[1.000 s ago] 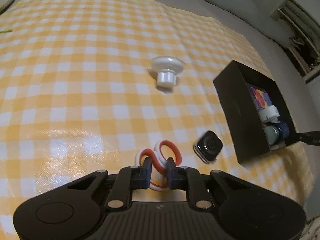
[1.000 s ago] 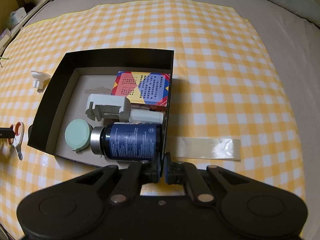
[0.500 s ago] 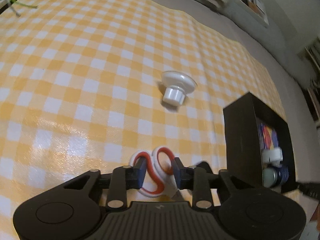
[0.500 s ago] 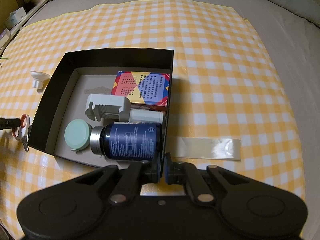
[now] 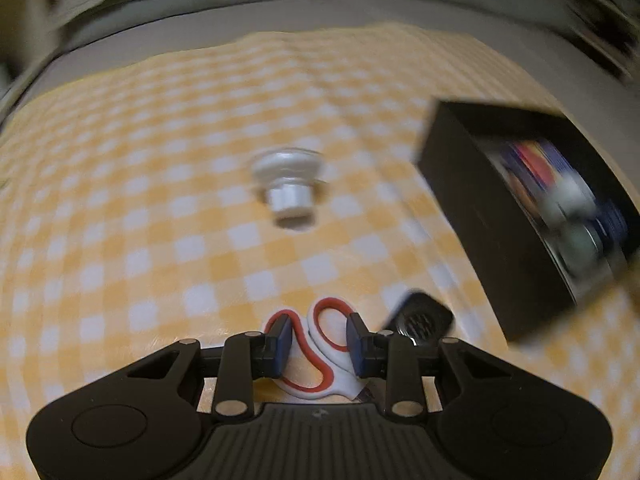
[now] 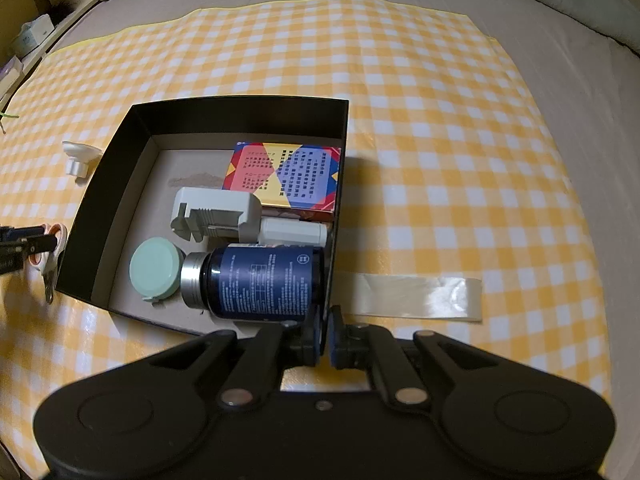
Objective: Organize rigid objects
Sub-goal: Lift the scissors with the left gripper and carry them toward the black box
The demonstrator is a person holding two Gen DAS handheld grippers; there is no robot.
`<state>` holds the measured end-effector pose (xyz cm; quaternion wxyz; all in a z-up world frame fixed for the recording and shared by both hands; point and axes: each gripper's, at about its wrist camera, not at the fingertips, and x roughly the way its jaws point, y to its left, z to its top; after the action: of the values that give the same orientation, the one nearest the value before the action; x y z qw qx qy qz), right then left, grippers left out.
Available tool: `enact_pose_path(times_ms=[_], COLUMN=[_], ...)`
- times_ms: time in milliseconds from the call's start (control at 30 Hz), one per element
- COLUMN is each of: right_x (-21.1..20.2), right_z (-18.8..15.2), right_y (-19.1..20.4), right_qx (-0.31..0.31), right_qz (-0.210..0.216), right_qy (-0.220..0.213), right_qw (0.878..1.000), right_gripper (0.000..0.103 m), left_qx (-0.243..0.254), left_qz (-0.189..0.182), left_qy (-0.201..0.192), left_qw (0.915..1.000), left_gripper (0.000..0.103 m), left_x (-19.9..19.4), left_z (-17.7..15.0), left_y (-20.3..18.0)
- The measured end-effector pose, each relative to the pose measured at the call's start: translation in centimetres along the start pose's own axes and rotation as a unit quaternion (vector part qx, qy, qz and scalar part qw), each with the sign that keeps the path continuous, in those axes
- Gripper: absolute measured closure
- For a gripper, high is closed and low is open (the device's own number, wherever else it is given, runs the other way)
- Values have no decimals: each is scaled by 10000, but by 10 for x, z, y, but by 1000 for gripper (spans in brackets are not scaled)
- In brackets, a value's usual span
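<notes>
My left gripper [image 5: 318,330] is shut on white scissors with red-lined handles [image 5: 316,354]; its pads press the outer sides of the two loops. In the right wrist view the scissors [image 6: 48,258] hang at the far left, just outside the black box [image 6: 100,200]. The box holds a blue bottle [image 6: 264,280], a mint lid [image 6: 154,270], a white clamp tool [image 6: 216,214] and a colourful card box [image 6: 286,176]. My right gripper [image 6: 324,340] is shut and empty at the box's near edge.
A white suction hook [image 5: 290,188] lies on the yellow checked cloth [image 5: 120,200], left of the box [image 5: 492,216]. A dark watch face [image 5: 424,320] lies right of the scissors. A clear tape strip [image 6: 416,296] lies right of the box.
My left gripper has lifted and tilted with the scissors, moving toward the box; the left view is now motion-blurred. The right gripper has not moved.
</notes>
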<state>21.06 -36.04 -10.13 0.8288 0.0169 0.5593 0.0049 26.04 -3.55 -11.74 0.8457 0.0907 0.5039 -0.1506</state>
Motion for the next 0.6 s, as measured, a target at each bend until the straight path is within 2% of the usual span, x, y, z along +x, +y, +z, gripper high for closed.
enact_pose_path(times_ms=[100, 167, 233, 333, 467, 600], right_x=[0, 0, 1, 0, 0, 1], right_z=[0, 0, 0, 0, 0, 0], right_y=[0, -1, 0, 0, 0, 1], right_qx=[-11, -16, -19, -13, -11, -15], right_qz=[-9, -15, -17, -12, -19, -13], right_qy=[1, 0, 1, 0, -1, 3], right_qw=[10000, 10000, 10000, 10000, 10000, 10000], right_gripper=[98, 98, 98, 98, 98, 98], left_qx=[440, 803, 1072, 1016, 381, -105], left_qz=[-563, -1063, -1317, -1303, -1068, -869], left_qy=[312, 542, 654, 728, 807, 840], left_qw=[9970, 9896, 9833, 9836, 9903, 9926], left_gripper=[72, 72, 72, 72, 72, 77], left_x=[-2, -5, -9, -13, -10, -9], left_z=[-1, -5, -11, -17, -19, -17], left_y=[4, 5, 4, -2, -4, -3])
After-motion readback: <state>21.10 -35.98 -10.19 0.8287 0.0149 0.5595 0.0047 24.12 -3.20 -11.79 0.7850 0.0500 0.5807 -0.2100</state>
